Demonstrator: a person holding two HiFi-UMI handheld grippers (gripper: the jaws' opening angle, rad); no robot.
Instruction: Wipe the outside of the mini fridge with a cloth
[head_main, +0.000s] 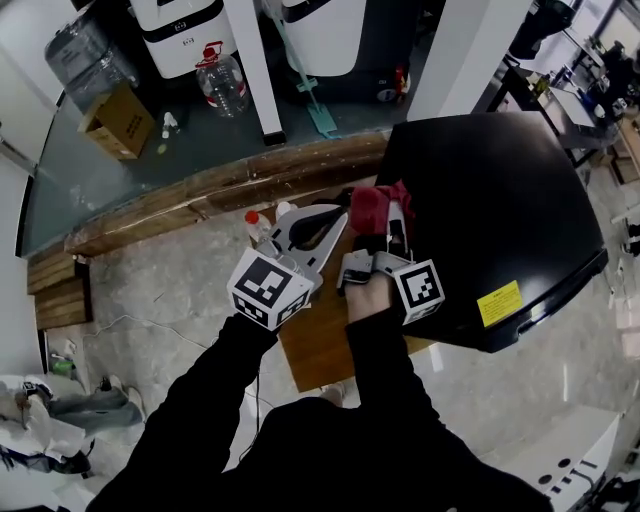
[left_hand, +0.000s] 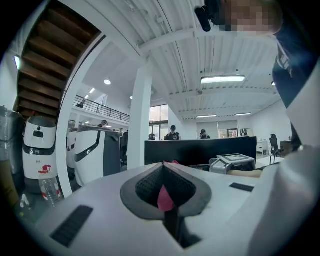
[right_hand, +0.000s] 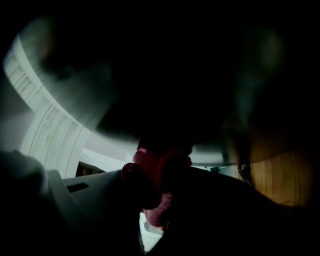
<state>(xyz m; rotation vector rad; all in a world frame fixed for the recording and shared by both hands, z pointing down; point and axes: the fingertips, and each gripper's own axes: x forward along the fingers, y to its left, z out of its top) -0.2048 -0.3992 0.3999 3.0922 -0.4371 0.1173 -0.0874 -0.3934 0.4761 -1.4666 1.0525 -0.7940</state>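
The black mini fridge (head_main: 500, 200) lies tilted at the right of the head view, with a yellow label (head_main: 499, 302) near its lower edge. A red cloth (head_main: 376, 206) is bunched against the fridge's left side. My right gripper (head_main: 392, 214) is shut on it; in the right gripper view the cloth (right_hand: 161, 182) fills the jaws and presses on a dark surface. My left gripper (head_main: 343, 210) points at the cloth from the left. Its jaws are shut with a pink corner of cloth (left_hand: 165, 198) pinched between the pads. The fridge (left_hand: 200, 151) shows beyond them.
A wooden tabletop (head_main: 320, 345) lies under both grippers. A long wooden ledge (head_main: 200, 190) runs behind it, with a small red-capped bottle (head_main: 256, 222) beside it. Farther back are a water jug (head_main: 222, 80), a cardboard box (head_main: 120, 120) and a white column (head_main: 255, 60).
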